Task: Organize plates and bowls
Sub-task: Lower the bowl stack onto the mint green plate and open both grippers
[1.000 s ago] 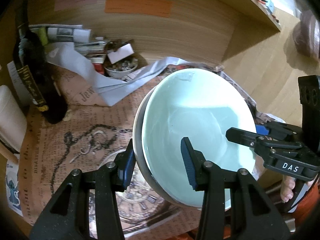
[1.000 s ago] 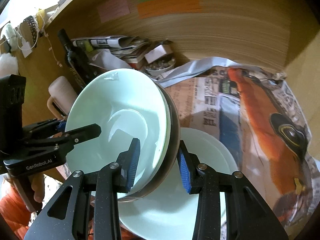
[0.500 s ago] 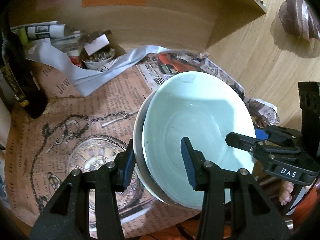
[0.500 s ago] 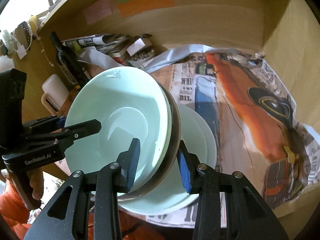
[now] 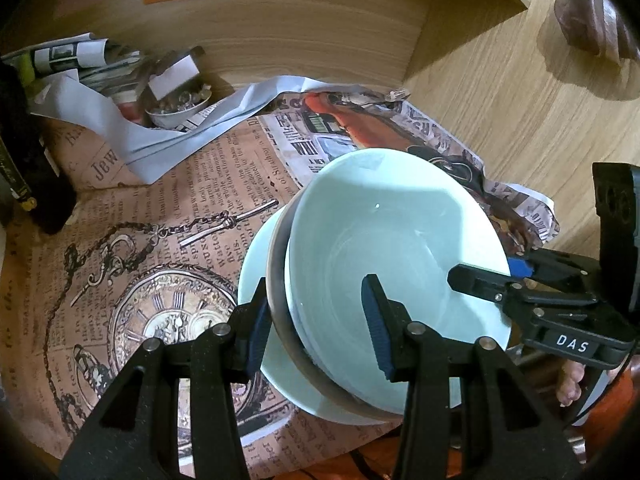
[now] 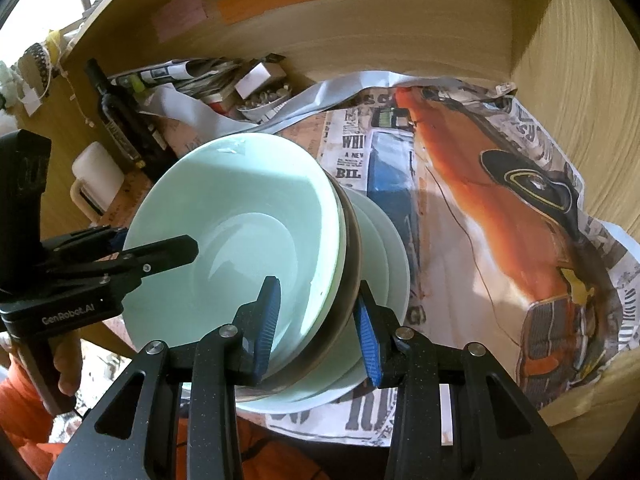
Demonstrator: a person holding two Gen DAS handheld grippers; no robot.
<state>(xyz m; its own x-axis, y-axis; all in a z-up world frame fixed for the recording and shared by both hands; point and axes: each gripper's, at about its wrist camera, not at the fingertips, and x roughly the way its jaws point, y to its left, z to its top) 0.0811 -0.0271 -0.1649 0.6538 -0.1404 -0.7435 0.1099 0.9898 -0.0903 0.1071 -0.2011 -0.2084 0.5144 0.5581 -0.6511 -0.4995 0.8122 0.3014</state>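
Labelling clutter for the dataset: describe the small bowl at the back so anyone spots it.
Look inside the wooden shelf, at its back wall. Left of centre, among rolled newspapers, sits a small white bowl. Unlike the empty pale-green dishes in front, it is heaped with small bits.

Dim, warm indoor light; overexposed daylight glares far left in the right view; fisheye edges bend, corners black.

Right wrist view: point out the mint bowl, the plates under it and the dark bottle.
mint bowl [image 6: 240, 240], right wrist view, inner floor.
plates [image 6: 394, 256], right wrist view, exposed right rim.
dark bottle [image 6: 124, 120], right wrist view, labelled body.
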